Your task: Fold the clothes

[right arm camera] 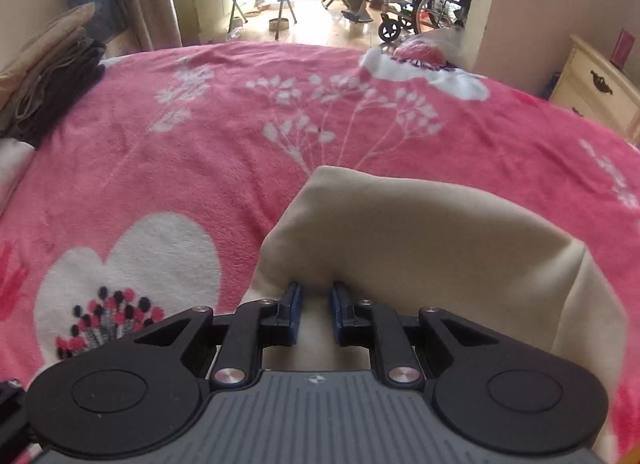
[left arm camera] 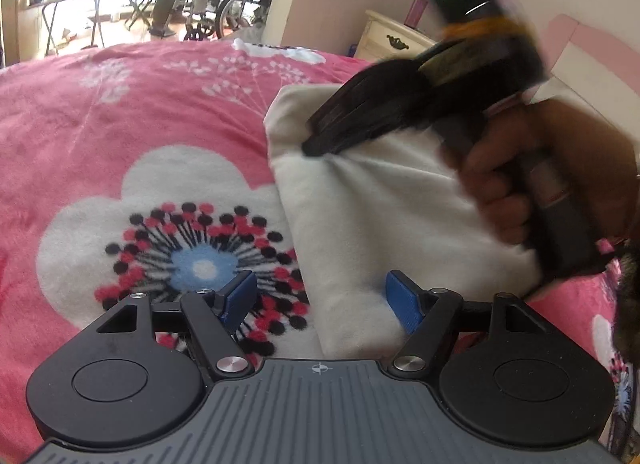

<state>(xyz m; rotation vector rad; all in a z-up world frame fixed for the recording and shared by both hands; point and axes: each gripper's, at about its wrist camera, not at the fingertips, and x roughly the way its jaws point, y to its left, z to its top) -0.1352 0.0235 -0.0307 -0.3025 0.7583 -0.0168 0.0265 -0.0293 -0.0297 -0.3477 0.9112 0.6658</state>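
On the pink floral blanket (right arm camera: 200, 152) covering the bed, your cream folded garment (left arm camera: 360, 232) lies right of the big white flower print. Your right hand-held gripper (right arm camera: 315, 314) pinches a raised fold of that cloth between narrowed fingers. Your left hand-held gripper (left arm camera: 320, 300) spreads wide, straddling the garment's near edge, gripping nothing.

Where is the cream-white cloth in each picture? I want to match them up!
Left wrist view: the folded cream-white cloth lies right of centre on the pink flowered blanket, with the right gripper pinching it.
Right wrist view: the cloth fills the lower middle and right, bunched between that gripper's fingers.
Shared landmark: the wheelchair beyond the bed.
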